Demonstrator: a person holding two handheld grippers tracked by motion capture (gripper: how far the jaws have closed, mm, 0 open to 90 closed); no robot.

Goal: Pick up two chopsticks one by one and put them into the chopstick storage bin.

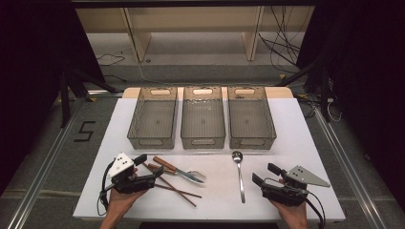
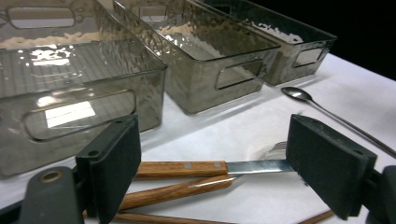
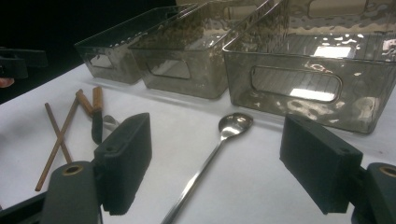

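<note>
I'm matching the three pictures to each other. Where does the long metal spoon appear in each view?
High view: spoon right of centre, bowl toward the bins, handle toward the person.
Left gripper view: at the right edge, bowl near the far bin, handle passing behind the right jaw.
Right gripper view: centre, between the jaws, handle running to the bottom edge.
Shared landmark: the row of three bins.

In the left gripper view, the knife's blade tip hides behind the right jaw, and the far-left bin is cut by the frame's left edge. Behind it lies perhaps a fork, too blurred to tell.
</note>
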